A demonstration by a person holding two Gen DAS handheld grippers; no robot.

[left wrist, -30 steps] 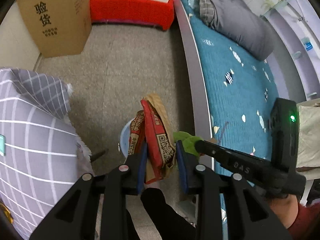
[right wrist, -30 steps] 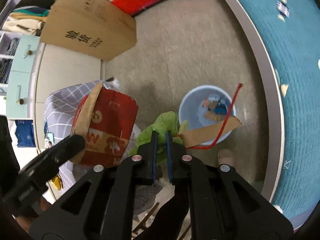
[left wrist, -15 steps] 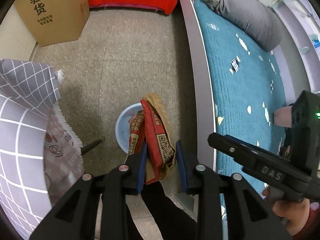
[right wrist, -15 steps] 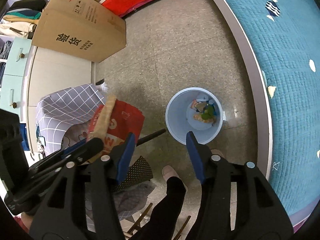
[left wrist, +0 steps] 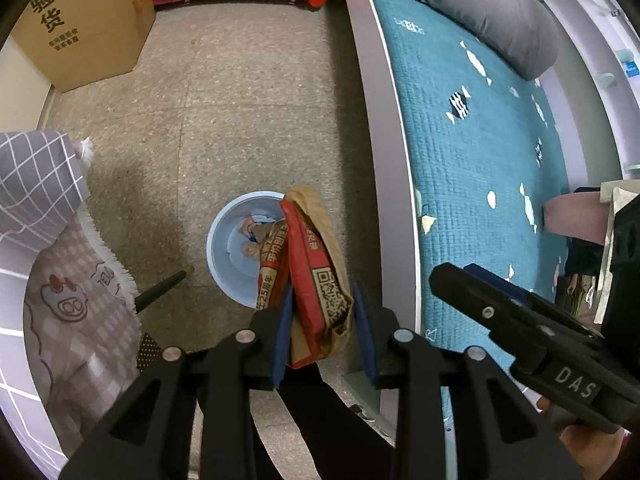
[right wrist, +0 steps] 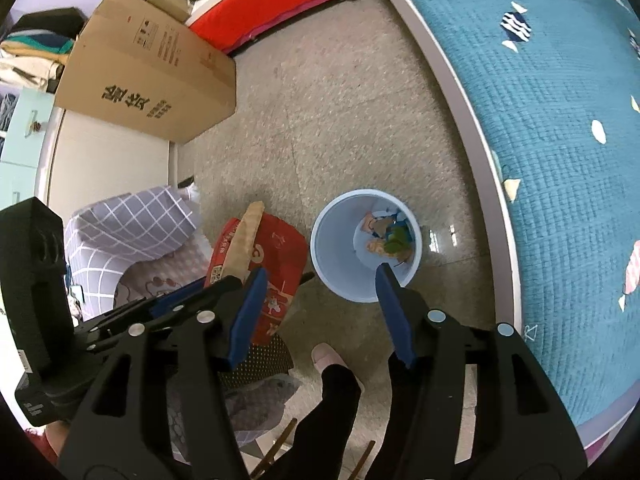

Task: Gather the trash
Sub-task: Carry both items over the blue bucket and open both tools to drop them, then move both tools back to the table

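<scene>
Hanging over a pale blue wastebasket (left wrist: 224, 240), a crumpled red-and-brown paper bag (left wrist: 316, 280) sits between the blue pads of the left gripper (left wrist: 322, 324), whose jaws have just been opening a little; the left pad touches the bag, while a narrow gap shows at the right pad, so whether the grip is firm cannot be told. Seen from the right wrist, the bag (right wrist: 272, 264) hangs just to the left of the wastebasket (right wrist: 332, 248), not yet inside it. The right gripper (right wrist: 320, 312) stands above the wastebasket's near rim with its jaws spread wide and nothing between them, having just been opening. Green trash (right wrist: 394, 240) and other scraps lie at the bottom of the wastebasket. The wastebasket stands on a speckled floor (left wrist: 240, 120) just beside a bed with a teal quilt (left wrist: 480, 160). A cardboard box (right wrist: 148, 80) stands well beyond the wastebasket, and a grey checked cloth (right wrist: 132, 224) lies to its left.
</scene>
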